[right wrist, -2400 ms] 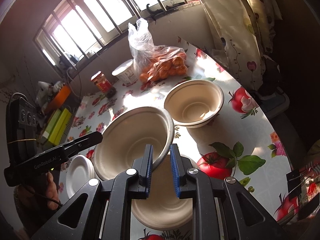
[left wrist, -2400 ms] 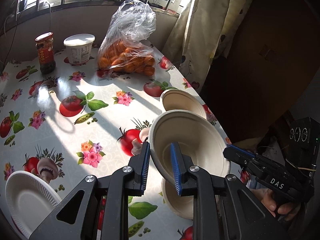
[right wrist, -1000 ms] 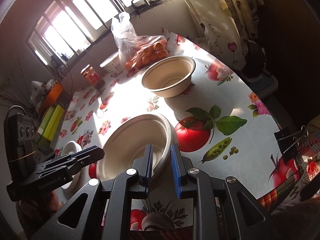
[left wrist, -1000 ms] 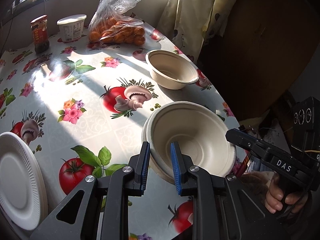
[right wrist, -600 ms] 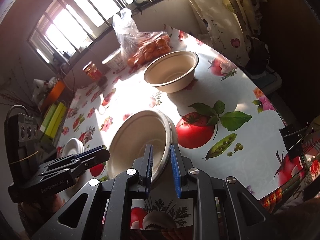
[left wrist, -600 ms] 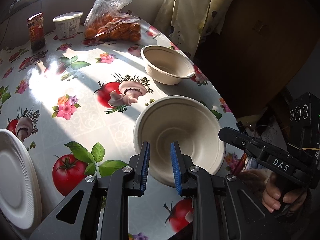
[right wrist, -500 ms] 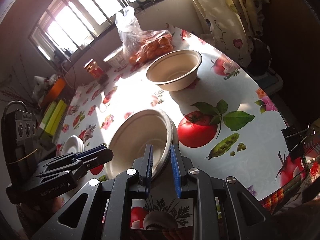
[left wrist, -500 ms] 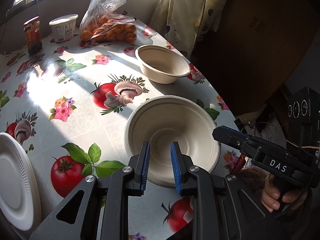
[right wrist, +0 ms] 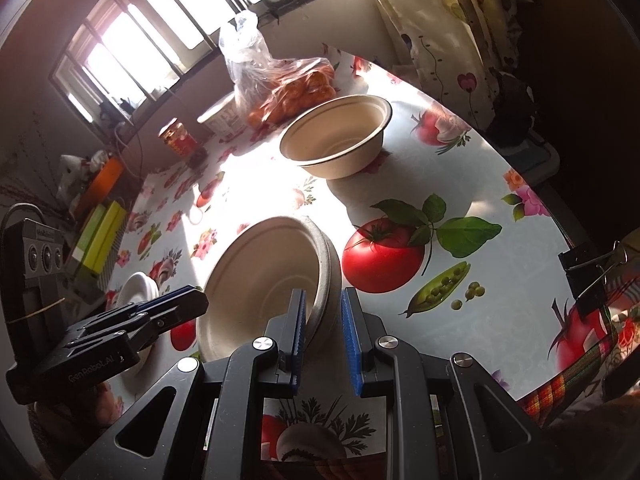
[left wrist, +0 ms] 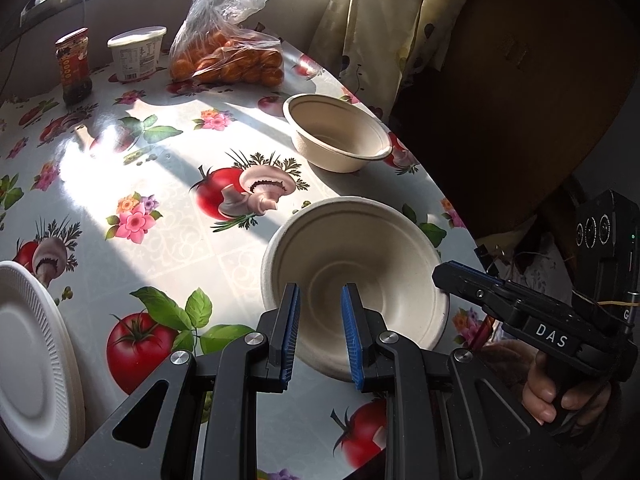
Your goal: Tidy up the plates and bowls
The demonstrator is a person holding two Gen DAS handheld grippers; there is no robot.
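Observation:
A beige paper bowl (left wrist: pixel 356 276) sits nested on another bowl near the table's right edge; it also shows in the right wrist view (right wrist: pixel 272 280). A second beige bowl (left wrist: pixel 338 136) stands farther back, seen too in the right wrist view (right wrist: pixel 336 140). White foam plates (left wrist: pixel 28 360) lie stacked at the left. My left gripper (left wrist: pixel 320 332) is open and empty, jaws astride the near rim of the bowl. My right gripper (right wrist: pixel 323 332) is open, jaws astride the stack's rim without gripping. The right gripper also shows in the left wrist view (left wrist: pixel 500 292).
A bag of oranges (left wrist: pixel 228 56), a white tub (left wrist: pixel 136 56) and a red jar (left wrist: pixel 74 66) stand at the back by the window. The flowered tablecloth (left wrist: pixel 160 200) ends close to the right. A binder clip (right wrist: pixel 588 272) holds the cloth's edge. Green boxes (right wrist: pixel 100 236) lie far left.
The bowl held by both grippers came down onto the lower bowl. Both grippers have opened slightly and let go, and the left gripper drew back a little.

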